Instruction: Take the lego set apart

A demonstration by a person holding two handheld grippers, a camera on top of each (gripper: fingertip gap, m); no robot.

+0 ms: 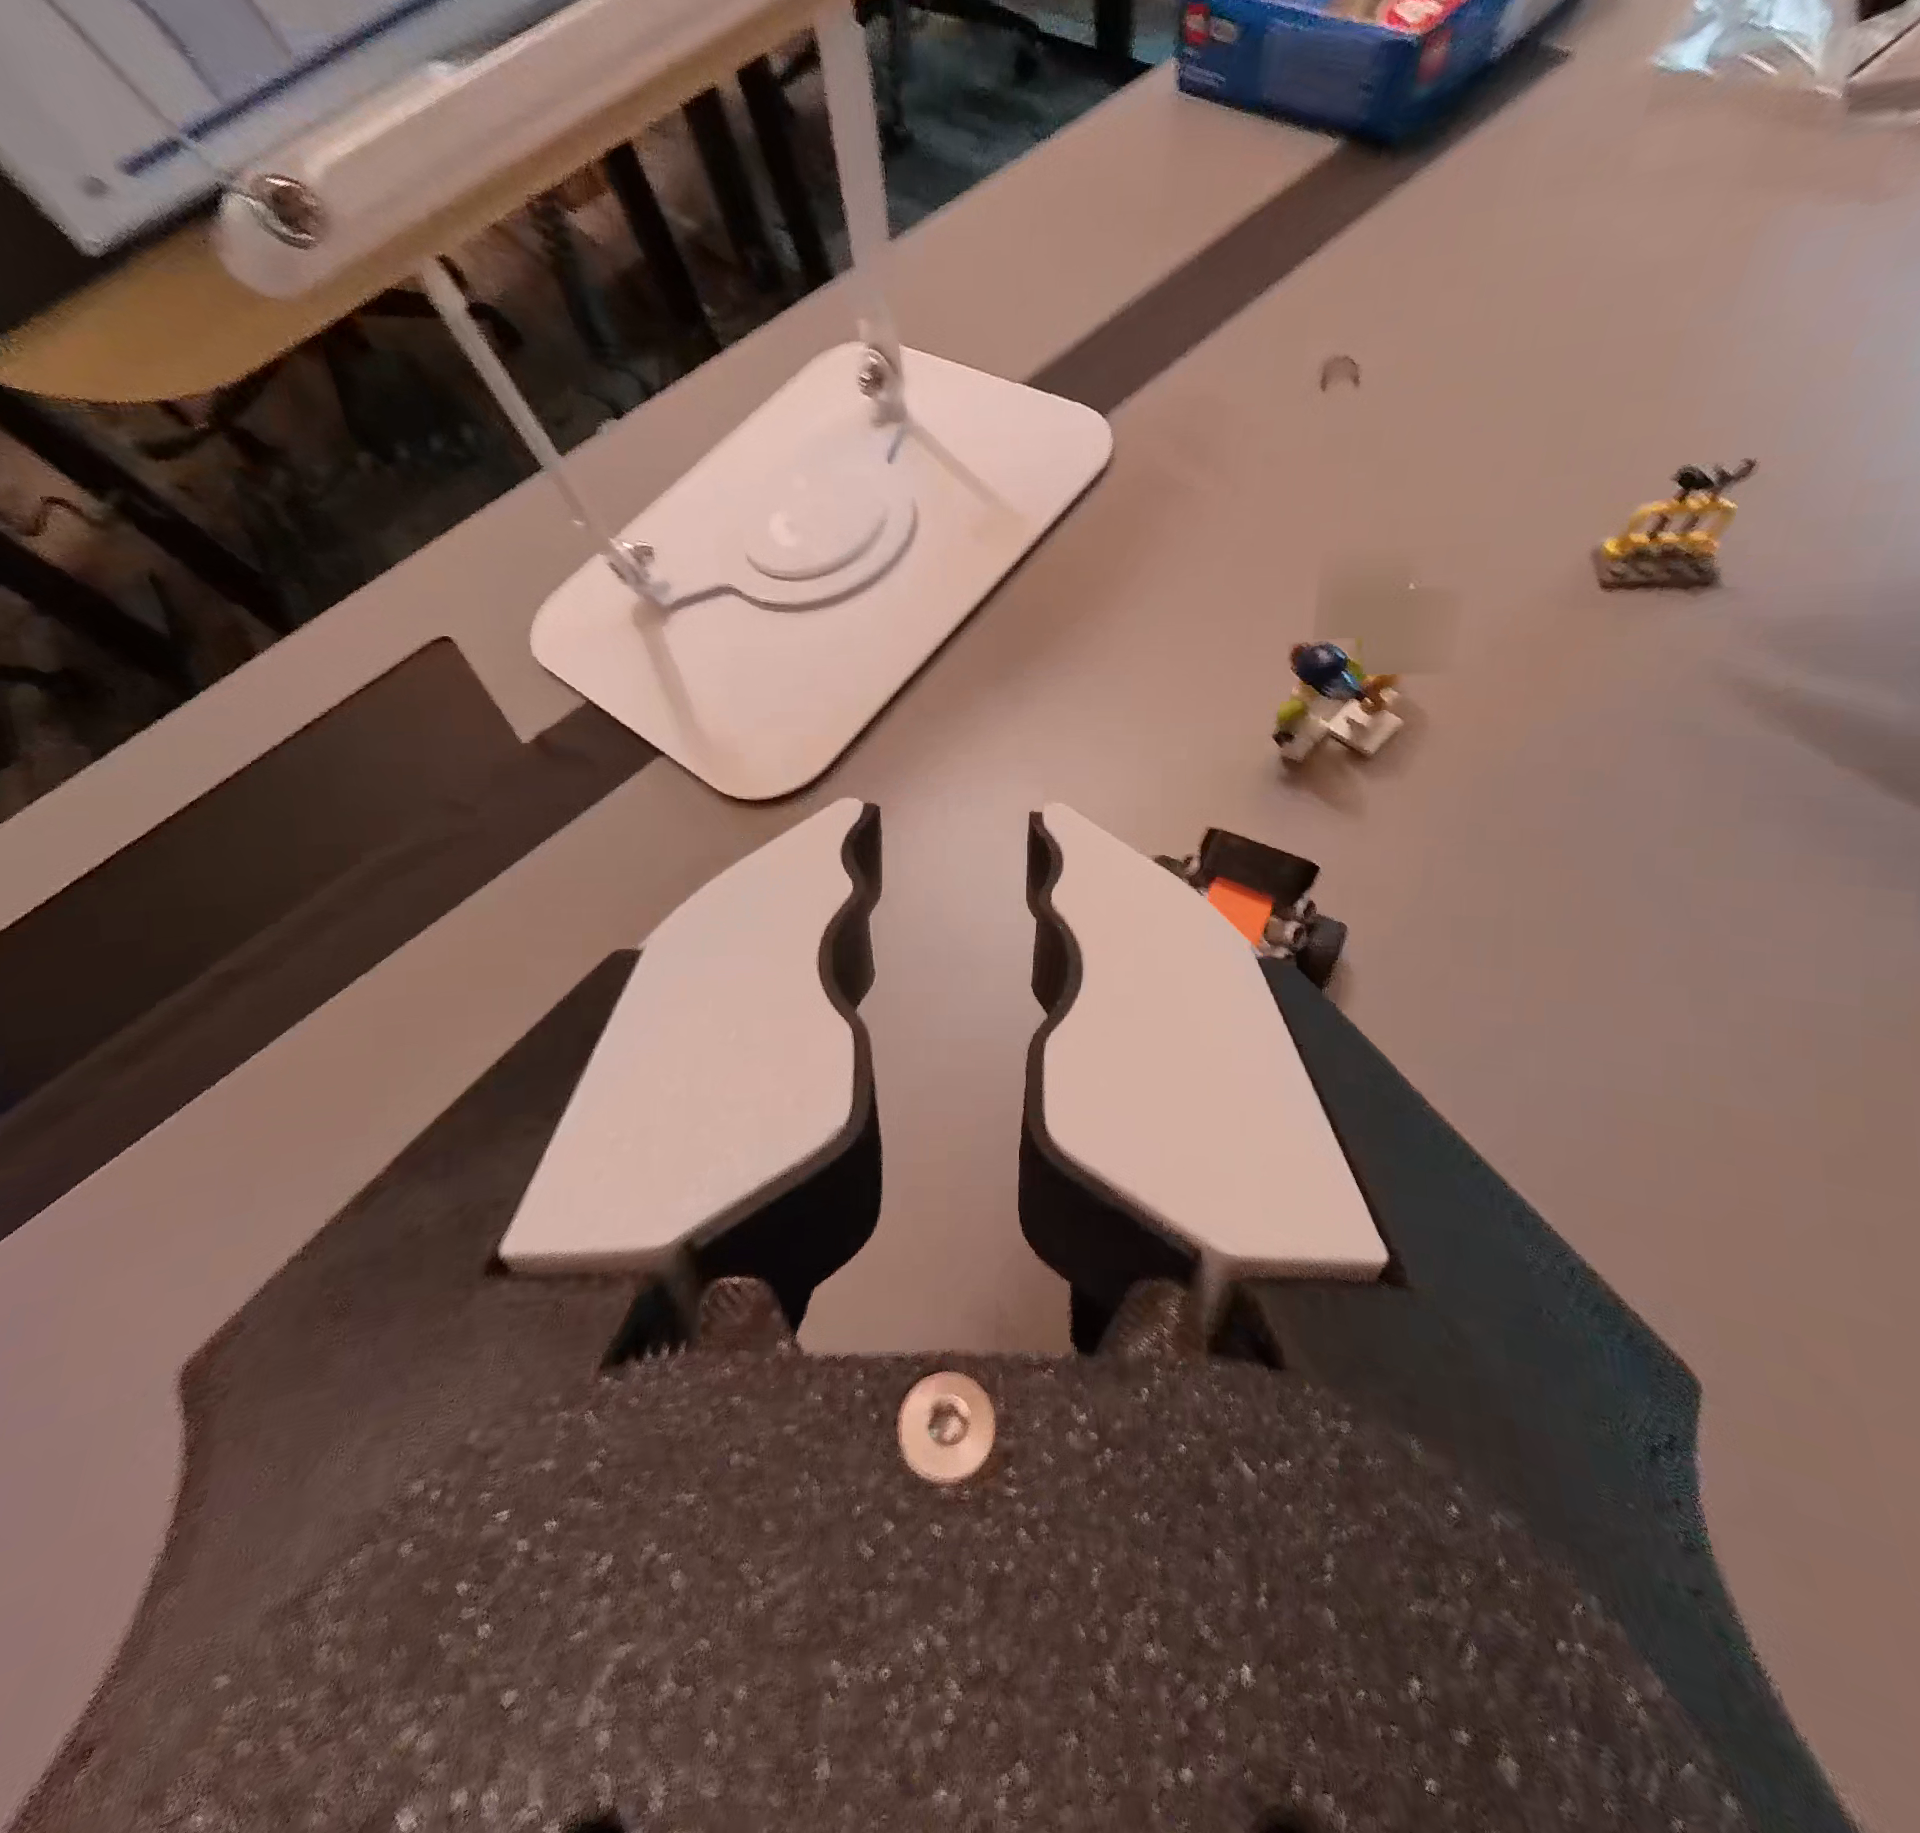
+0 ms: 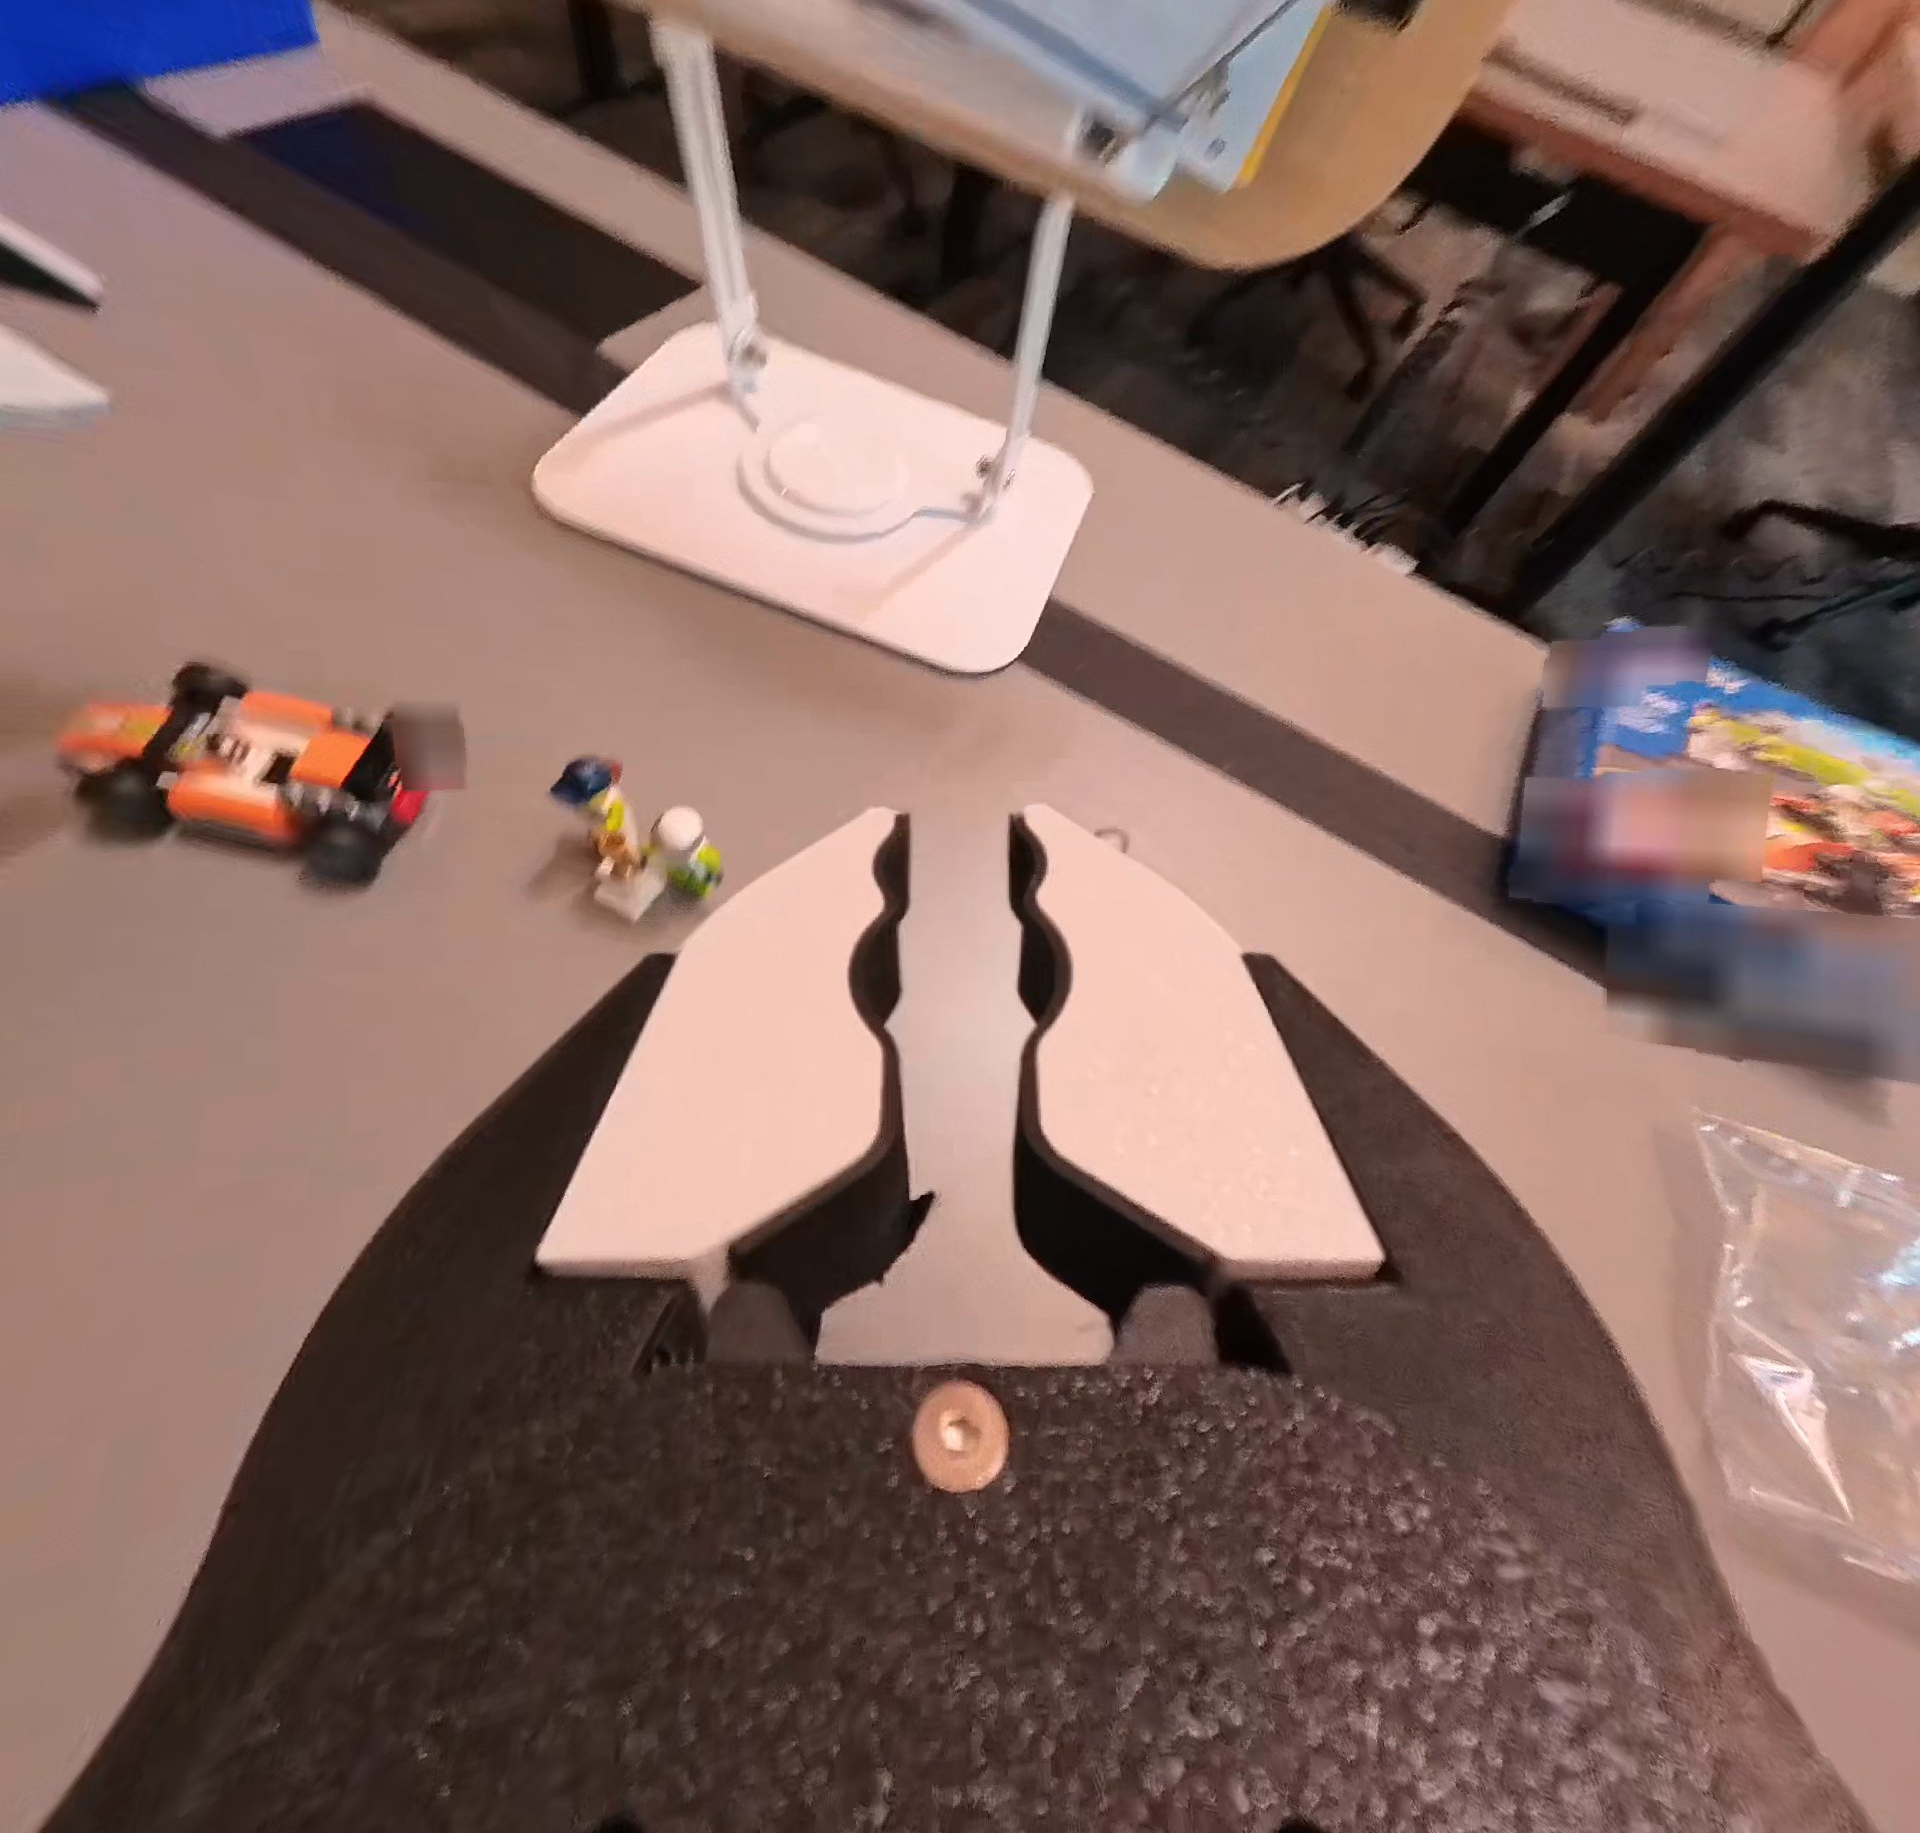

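table [image 1: 1455, 277]: grey top, dark strip inset along far edge
stand [image 2: 810, 505]: white base plate on table, two thin uprights, tan board carried above
beyond table: dark floor [image 1: 966, 110], black chair and desk legs seen
far right: pale wooden furniture [image 2: 1621, 110], blurred
light: warm, indoor; source not seen

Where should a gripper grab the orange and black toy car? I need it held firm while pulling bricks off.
Probably across the orange and black toy car mid-body, between its wheels, from above. It sits upright on the grey table, its long flat sides exposed; the wheels would roll under the right gripper.
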